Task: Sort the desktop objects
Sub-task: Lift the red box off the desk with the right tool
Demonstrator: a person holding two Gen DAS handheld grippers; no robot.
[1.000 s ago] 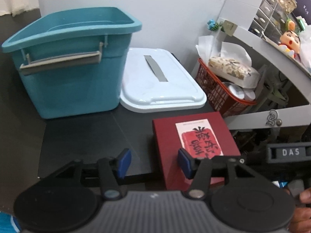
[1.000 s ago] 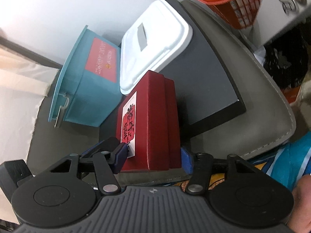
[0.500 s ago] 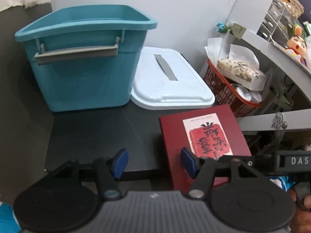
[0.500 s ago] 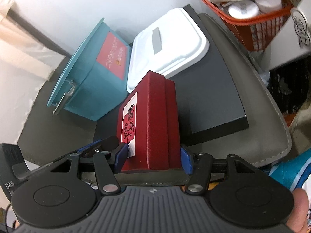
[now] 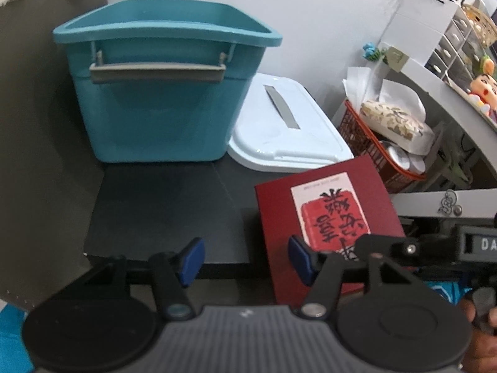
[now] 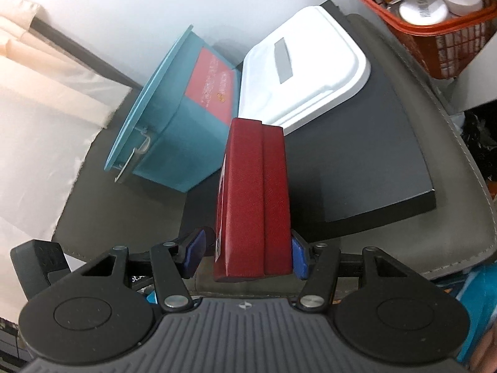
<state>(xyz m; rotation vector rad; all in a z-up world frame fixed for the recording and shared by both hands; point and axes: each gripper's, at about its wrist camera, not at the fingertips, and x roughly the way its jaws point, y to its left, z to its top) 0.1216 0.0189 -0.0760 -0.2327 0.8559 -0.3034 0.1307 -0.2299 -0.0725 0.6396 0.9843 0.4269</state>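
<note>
The right tongs [image 6: 247, 258] are closing on the red box [image 6: 257, 199], lifted off the surface. The left tongs [image 5: 245, 259] stand apart, holding nothing

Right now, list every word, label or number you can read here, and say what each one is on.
"DA": white letters, cut off by the frame edge, on the black bar beside the red box.
Red box's label: large brush characters, upside down, not legible.
Red sticker in the teal bin: print too blurred.
</note>
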